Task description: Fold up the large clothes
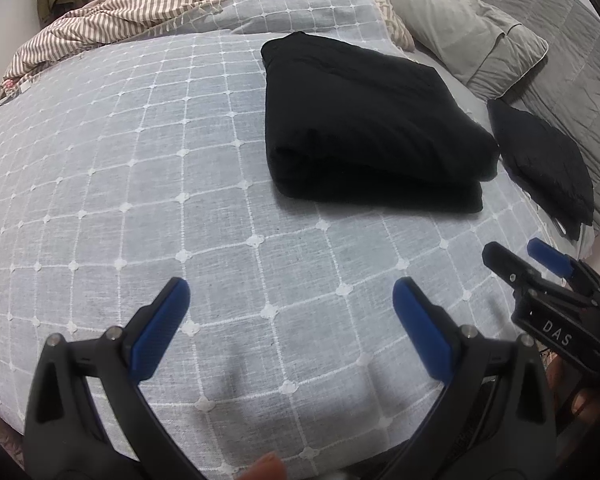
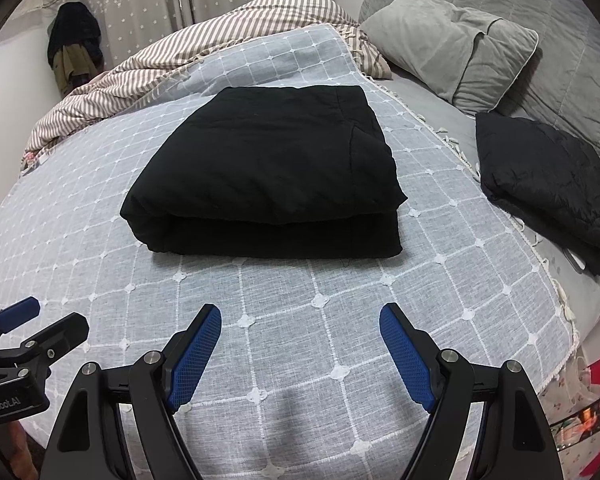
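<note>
- My left tongs [image 1: 290,294] and right tongs [image 2: 300,320] both gape apart, empty, over the bed's [image 2: 100,248] near edge.
- Folded black garment [image 2: 272,168] lies mid-bed, towards its right edge, clear of both.

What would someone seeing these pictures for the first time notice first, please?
A large black garment, folded into a thick rectangle, lies in the middle of the pale blue checked bedspread. A smaller black folded piece lies to its right on the grey sheet, below a grey pillow. In front, the left tongs and right tongs hang open over the bedspread, holding nothing.
</note>
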`<state>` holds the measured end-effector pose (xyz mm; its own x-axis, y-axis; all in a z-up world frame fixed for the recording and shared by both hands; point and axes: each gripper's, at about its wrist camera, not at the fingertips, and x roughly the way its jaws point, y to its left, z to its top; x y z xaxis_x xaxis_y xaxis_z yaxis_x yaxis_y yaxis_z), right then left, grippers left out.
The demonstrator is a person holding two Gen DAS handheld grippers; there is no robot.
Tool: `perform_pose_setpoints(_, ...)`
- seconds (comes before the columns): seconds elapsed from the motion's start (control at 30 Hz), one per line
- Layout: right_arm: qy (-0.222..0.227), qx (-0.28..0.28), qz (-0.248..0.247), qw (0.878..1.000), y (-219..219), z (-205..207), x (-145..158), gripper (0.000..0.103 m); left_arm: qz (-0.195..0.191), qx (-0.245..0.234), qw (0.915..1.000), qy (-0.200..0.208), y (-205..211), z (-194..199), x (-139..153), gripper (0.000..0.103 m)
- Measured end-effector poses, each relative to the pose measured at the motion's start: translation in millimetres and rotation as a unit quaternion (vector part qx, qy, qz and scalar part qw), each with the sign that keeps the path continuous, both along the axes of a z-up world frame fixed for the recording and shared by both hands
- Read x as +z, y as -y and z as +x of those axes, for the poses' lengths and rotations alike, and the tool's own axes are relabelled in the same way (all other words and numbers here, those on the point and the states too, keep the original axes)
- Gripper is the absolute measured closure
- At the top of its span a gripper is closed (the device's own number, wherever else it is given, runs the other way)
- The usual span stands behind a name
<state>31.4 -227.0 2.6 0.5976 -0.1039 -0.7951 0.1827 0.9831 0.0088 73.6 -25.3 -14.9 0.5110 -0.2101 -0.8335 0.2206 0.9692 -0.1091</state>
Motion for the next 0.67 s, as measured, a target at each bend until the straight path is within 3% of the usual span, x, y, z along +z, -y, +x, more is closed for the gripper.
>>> perform_pose_setpoints(0.67,-0.002,-0.006,0.000,1.000,-1.6,1.3,-3.0,0.020,0.012,0.005,0.9999,0.000,3.4,-1.2,-2.9,0.002)
